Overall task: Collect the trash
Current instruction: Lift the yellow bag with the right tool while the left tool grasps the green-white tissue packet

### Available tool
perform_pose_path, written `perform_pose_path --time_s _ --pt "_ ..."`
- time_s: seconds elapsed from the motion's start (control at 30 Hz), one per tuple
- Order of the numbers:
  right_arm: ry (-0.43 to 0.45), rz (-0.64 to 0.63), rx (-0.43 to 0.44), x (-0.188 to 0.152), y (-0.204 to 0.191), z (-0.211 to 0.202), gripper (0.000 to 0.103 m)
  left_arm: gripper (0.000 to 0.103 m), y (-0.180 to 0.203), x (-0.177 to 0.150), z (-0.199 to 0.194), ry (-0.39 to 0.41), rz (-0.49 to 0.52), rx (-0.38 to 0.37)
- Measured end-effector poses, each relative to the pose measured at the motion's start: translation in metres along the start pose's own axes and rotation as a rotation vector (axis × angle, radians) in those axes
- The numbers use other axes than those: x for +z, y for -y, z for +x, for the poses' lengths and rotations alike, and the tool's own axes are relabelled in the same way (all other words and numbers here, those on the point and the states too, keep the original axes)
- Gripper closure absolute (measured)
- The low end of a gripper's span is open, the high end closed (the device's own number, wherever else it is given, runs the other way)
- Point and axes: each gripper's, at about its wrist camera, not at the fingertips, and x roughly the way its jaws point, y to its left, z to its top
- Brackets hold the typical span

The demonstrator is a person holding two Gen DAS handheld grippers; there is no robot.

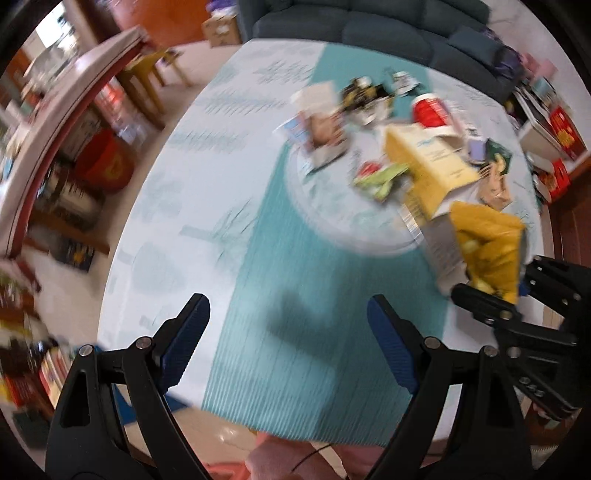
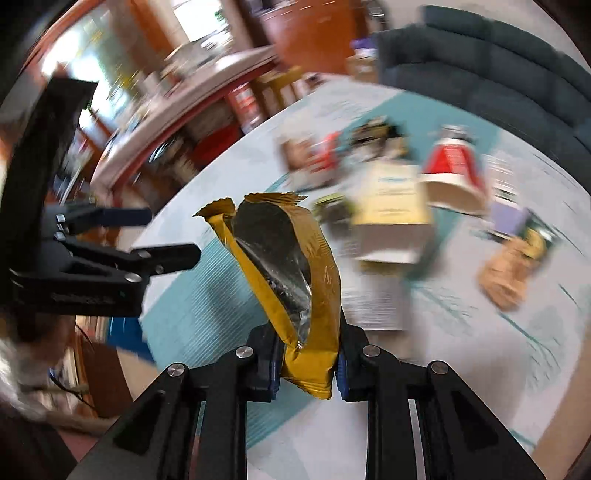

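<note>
Left gripper [image 1: 288,332] at the near edge of the tabletop [image 1: 177,192], jaws spread wide, nothing between the 2 blue pads [image 1: 184,343], only teal-striped cloth beneath. Right of it, right gripper [image 2: 306,365] with jaws drawn close, clamped on the lower end of a torn gold wrapper [image 2: 291,273], silver lining showing through the open top, lifted clear of the tabletop near its near edge. Farther toward the far right corner, blurred trash in a loose pile: a pale yellow box [image 1: 428,166], a green wrapper [image 1: 380,179] just beside it, a red-and-white cup [image 1: 432,110] on its side, a brown paper scrap [image 1: 495,188]. Dark sofa [image 1: 369,26] beyond the far edge.
</note>
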Motion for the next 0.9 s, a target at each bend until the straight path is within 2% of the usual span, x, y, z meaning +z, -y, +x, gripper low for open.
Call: perform_pose_path --time_s 0.13,0.33,0.63,0.73,0.77,0.83,0.9 --pt "0.037 0.12 -0.034 0.013 0.037 -0.01 0.081 0.018 0.032 0.036 0.011 0.02 0.064 -0.023" --pt "0.056 0.227 -0.043 -0.002 0.067 -0.015 0.081 0.024 0.059 0.075 0.044 -0.011 0.101 -0.032" --pt "0.04 0.3 -0.046 -0.016 0.086 -0.008 0.081 0.044 0.079 0.101 0.096 -0.084 0.143 -0.011" --pt "0.039 0.32 -0.048 -0.02 0.089 -0.007 0.081 0.071 0.08 0.106 0.11 -0.118 0.127 -0.027" --pt "0.04 0.326 -0.048 -0.021 0.089 -0.007 0.081 0.092 0.078 0.106 0.114 -0.129 0.113 -0.04" --pt "0.042 0.332 -0.051 -0.024 0.087 -0.009 0.081 0.099 0.073 0.106 0.115 -0.12 0.08 -0.035" --pt "0.042 0.338 -0.056 -0.028 0.083 -0.01 0.081 0.099 0.069 0.103 0.111 -0.1 0.067 -0.029"
